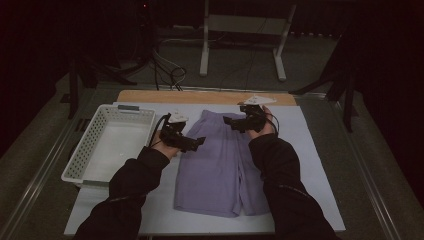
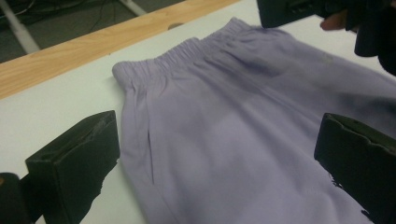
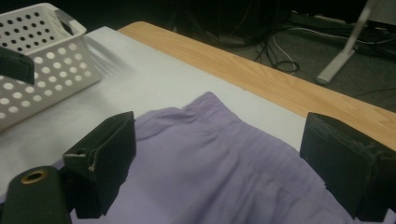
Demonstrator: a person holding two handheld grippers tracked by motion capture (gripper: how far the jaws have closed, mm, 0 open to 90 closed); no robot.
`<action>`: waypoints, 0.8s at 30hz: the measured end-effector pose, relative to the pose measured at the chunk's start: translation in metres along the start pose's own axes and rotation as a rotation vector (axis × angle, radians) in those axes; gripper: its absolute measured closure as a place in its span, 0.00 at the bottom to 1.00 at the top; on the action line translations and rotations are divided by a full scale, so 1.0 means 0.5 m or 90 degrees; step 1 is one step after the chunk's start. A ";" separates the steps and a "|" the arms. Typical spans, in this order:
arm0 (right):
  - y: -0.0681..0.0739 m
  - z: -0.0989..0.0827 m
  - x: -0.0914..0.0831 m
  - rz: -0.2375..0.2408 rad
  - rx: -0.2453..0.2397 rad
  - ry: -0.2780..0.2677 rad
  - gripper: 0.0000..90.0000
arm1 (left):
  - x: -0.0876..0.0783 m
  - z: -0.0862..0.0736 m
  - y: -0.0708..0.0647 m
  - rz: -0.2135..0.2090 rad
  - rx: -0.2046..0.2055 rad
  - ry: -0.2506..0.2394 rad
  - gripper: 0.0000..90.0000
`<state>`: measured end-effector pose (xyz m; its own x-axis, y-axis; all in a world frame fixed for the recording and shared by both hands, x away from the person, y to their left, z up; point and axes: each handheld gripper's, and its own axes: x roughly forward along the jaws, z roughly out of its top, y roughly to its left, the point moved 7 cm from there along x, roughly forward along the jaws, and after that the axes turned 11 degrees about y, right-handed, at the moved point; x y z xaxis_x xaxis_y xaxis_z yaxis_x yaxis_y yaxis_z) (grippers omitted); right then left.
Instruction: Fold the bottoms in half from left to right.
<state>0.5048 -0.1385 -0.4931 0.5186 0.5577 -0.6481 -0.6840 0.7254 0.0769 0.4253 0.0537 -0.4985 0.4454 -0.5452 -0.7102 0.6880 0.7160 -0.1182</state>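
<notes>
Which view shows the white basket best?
The high view: the whole white perforated basket sits left of the lilac shorts. The right gripper view catches just one corner; the left gripper view looks at the shorts' waistband.

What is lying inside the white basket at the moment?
The white basket looks empty: the high view shows only its bare pale floor. The near right corner is covered by the person's left sleeve, so I cannot see that part.

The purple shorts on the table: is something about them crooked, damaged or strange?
Nothing stands out. The purple shorts lie flat on the white sheet, waistband at the far end, with no tear or stain visible. The white basket sits upright beside them.
</notes>
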 end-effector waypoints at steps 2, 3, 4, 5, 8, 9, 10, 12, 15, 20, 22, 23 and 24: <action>0.009 0.003 0.007 0.003 -0.007 0.004 0.12 | -0.002 -0.006 -0.015 0.000 0.003 0.003 0.01; 0.014 0.004 0.010 0.003 -0.010 0.004 0.12 | -0.002 -0.010 -0.023 -0.004 0.005 0.004 0.01; 0.019 0.005 0.013 0.009 -0.012 0.002 0.12 | -0.002 -0.015 -0.030 -0.008 0.006 0.004 0.01; 0.023 0.005 0.017 0.016 -0.010 0.003 0.12 | -0.001 -0.021 -0.038 -0.008 0.008 0.005 0.01; 0.035 0.007 0.027 0.025 -0.012 0.007 0.12 | -0.002 -0.039 -0.062 -0.016 0.017 0.002 0.01; 0.038 0.006 0.029 0.026 -0.017 0.009 0.12 | -0.003 -0.046 -0.071 -0.019 0.023 0.002 0.01; 0.044 0.007 0.032 0.029 -0.015 0.010 0.12 | -0.003 -0.055 -0.080 -0.018 0.027 0.005 0.01; 0.052 0.008 0.037 0.036 -0.021 0.010 0.12 | -0.005 -0.073 -0.098 -0.017 0.040 0.006 0.01; 0.065 0.008 0.043 0.041 -0.024 0.017 0.12 | -0.017 -0.102 -0.122 -0.026 0.039 -0.003 0.01; 0.083 0.013 0.055 0.046 -0.030 0.023 0.12 | -0.048 -0.138 -0.154 -0.029 0.057 0.003 0.01; 0.087 0.015 0.060 0.043 -0.041 0.026 0.12 | -0.064 -0.150 -0.163 -0.031 0.061 0.002 0.01; 0.093 0.017 0.061 0.050 -0.037 0.024 0.12 | -0.072 -0.157 -0.165 -0.031 0.062 0.000 0.01; 0.094 0.018 0.063 0.046 -0.041 0.025 0.12 | -0.078 -0.166 -0.167 -0.029 0.063 0.004 0.01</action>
<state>0.4937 -0.0830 -0.5029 0.4473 0.5910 -0.6714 -0.7516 0.6552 0.0761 0.3029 0.0516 -0.5186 0.4087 -0.5734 -0.7100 0.7613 0.6433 -0.0814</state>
